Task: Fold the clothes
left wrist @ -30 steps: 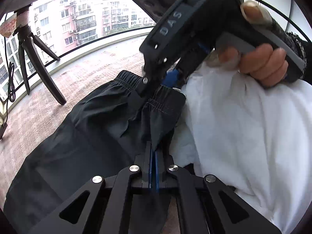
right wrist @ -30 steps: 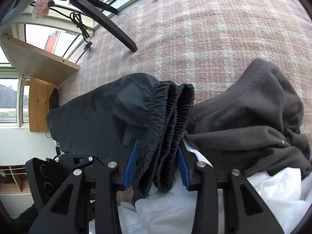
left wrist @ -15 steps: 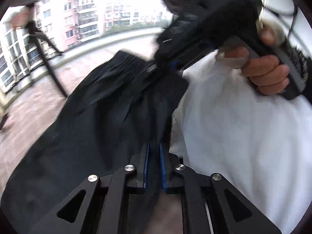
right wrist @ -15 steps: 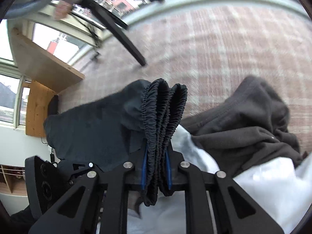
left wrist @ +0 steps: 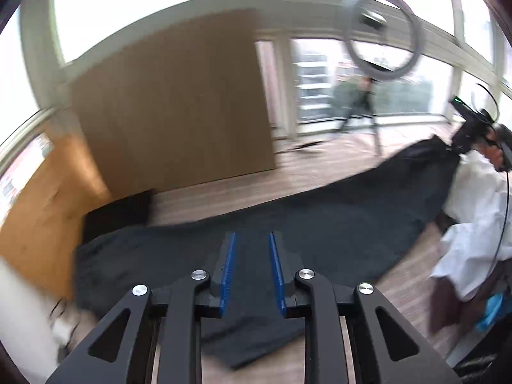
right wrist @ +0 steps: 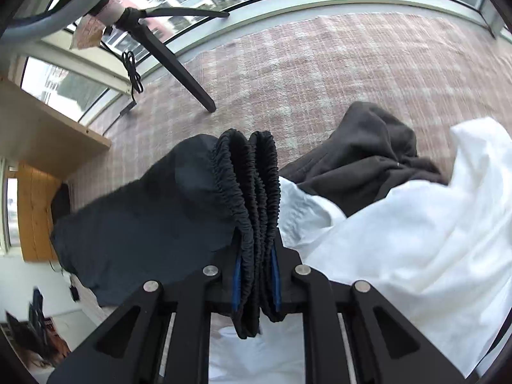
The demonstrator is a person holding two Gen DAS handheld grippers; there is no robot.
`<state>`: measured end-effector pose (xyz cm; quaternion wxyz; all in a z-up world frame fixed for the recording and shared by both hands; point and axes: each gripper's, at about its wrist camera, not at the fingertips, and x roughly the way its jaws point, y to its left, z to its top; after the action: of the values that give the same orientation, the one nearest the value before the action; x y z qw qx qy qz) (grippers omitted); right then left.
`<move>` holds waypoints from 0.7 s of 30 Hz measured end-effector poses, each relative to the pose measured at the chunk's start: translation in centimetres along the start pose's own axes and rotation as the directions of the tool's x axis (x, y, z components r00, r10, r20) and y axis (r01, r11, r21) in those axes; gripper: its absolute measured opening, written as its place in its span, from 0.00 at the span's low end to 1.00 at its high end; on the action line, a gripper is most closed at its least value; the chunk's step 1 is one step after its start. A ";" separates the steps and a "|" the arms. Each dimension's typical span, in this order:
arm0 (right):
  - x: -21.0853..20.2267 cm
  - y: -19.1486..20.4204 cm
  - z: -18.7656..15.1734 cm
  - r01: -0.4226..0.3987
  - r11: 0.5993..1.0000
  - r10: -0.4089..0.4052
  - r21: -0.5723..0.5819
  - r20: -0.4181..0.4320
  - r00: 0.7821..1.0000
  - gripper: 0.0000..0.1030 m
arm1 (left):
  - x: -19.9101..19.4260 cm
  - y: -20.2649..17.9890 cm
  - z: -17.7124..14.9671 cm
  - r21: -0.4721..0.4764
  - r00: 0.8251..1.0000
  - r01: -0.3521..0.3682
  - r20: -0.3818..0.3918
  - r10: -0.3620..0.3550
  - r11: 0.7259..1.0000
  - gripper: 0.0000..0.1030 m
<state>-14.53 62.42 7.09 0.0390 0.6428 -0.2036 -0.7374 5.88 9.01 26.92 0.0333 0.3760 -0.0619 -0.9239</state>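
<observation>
Right gripper (right wrist: 256,283) clenched on the gathered elastic waistband (right wrist: 248,192) of the black trousers (right wrist: 144,220), blue pads pressing the bunched folds from both sides. From the clamp, trouser cloth spreading toward 9 o'clock over the checked carpet (right wrist: 320,64). White garment (right wrist: 400,240) heaped at 3 o'clock of the waistband, touching it; dark grey garment (right wrist: 368,153) lying at 1 o'clock, partly under the white one. Tripod leg (right wrist: 179,70) standing at 11 o'clock.

Left gripper (left wrist: 251,272) released, jaws just been opening, pads parted with nothing pinched between them, only the trousers (left wrist: 320,217) spread flat beyond. In this blurred view, trousers stretching from 6 o'clock out to 2 o'clock, where the right gripper (left wrist: 470,128) grips the far end beside the white garment (left wrist: 473,204). Ring light (left wrist: 384,35) at 1 o'clock, wooden panel (left wrist: 172,102) at 10 o'clock.
</observation>
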 end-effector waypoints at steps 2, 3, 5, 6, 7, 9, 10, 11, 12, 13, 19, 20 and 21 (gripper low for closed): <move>-1.1 2.4 -0.8 -0.003 1.000 0.004 -0.020 0.024 1.000 0.14 | -1.3 3.0 -1.6 -0.016 0.999 -0.031 0.006 0.032 0.999 0.20; -1.6 4.1 -1.4 -0.007 0.999 0.008 -0.039 0.037 0.999 0.14 | -1.7 4.1 -2.3 -0.022 0.999 -0.042 0.010 0.042 0.999 0.20; -2.7 7.7 -3.0 -0.016 0.997 0.020 -0.076 0.062 0.998 0.14 | -2.3 6.2 -3.4 -0.032 0.999 -0.037 0.019 0.038 0.999 0.20; -3.1 9.7 -3.8 -0.030 0.995 0.037 -0.093 0.073 0.997 0.14 | -2.6 7.6 -4.0 -0.034 0.999 -0.032 0.026 0.033 0.999 0.20; -3.3 11.9 -4.9 -0.050 0.993 0.059 -0.107 0.084 0.995 0.14 | -2.5 8.6 -4.3 -0.031 0.999 -0.026 0.034 0.027 0.999 0.20; -3.1 16.9 -6.9 -0.080 0.988 0.095 -0.133 0.107 0.990 0.14 | -2.7 10.8 -5.1 -0.017 0.999 -0.016 0.045 0.017 1.000 0.20; -3.0 19.6 -8.0 -0.089 0.985 0.107 -0.151 0.122 0.987 0.14 | -2.6 12.0 -5.4 -0.006 0.999 -0.011 0.050 0.012 1.000 0.21; -2.6 22.2 -9.0 -0.095 0.982 0.118 -0.164 0.134 0.984 0.14 | -2.8 13.2 -6.0 0.000 0.999 -0.007 0.052 0.007 1.000 0.21; -2.1 24.7 -10.1 -0.101 0.980 0.127 -0.173 0.144 0.981 0.14 | -3.1 14.2 -6.4 0.005 0.999 0.002 0.052 -0.002 1.000 0.21; -1.6 27.3 -11.1 -0.107 0.977 0.136 -0.182 0.154 0.979 0.14 | -3.5 15.2 -6.7 0.010 0.999 0.012 0.052 -0.013 1.000 0.21; 3.1 42.4 -17.6 -0.206 0.951 0.252 -0.230 0.190 0.949 0.14 | -3.6 22.9 -8.9 -0.014 0.997 0.044 0.057 -0.043 0.999 0.22; 4.4 44.9 -18.5 -0.218 0.946 0.264 -0.241 0.178 0.948 0.14 | -3.6 24.0 -9.3 -0.018 0.997 0.049 0.056 -0.048 0.999 0.22; 5.8 47.4 -19.3 -0.220 0.942 0.267 -0.253 0.166 0.949 0.14 | -3.5 25.1 -9.7 -0.023 0.997 0.054 0.056 -0.053 0.998 0.22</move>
<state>-6.61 12.42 16.52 0.1844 0.5270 -0.1974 -0.8058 15.54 -16.29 25.97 0.0115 0.3515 -0.0413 -0.9352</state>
